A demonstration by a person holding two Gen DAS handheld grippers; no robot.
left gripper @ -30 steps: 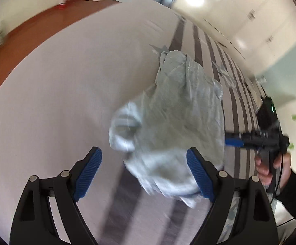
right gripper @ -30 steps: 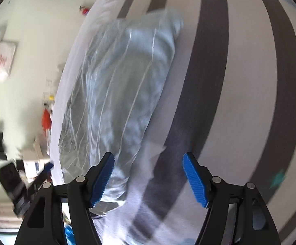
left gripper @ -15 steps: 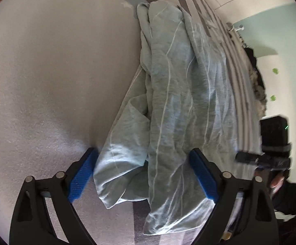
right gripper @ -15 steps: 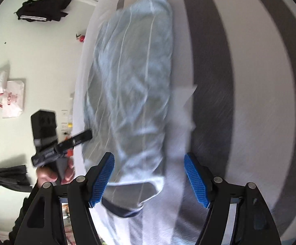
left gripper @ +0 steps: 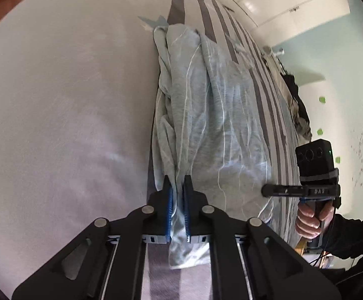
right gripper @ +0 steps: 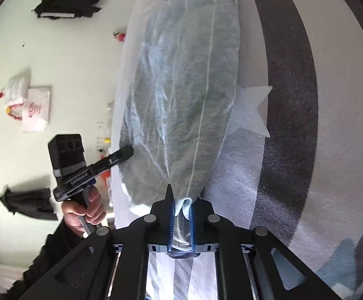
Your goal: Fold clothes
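Fingers of the left gripper (left gripper: 177, 206) are pinched together on a fold of the pale blue-grey garment (left gripper: 206, 115) at its near edge, the blue pads pressing cloth from both sides, and the fingers of the right gripper (right gripper: 181, 221) are likewise clamped on a bunched hem at the same near end, further along the edge. Both grips therefore sit on one short end, and from either pair of fingers the garment runs straight away, its long axis lying along the bed (left gripper: 56, 100) and roughly parallel to the dark stripes of the cover. In the left wrist view the right gripper shows from the side, its tip at the garment's right-hand near corner, with the person's right hand (left gripper: 309, 221) on the handle; in the right wrist view the left gripper and the left hand (right gripper: 83, 212) appear at the garment's left flank. Neither hand looks clearly nearer to the far end, so a fold would probably carry this held edge forward toward it. Counted: one garment, two grippers, two hands, one bed. Beyond the cloth a pale star shape (right gripper: 254, 115) shows on the cover just beside the garment's right edge; whether it is printed or lying loose is hard to tell.
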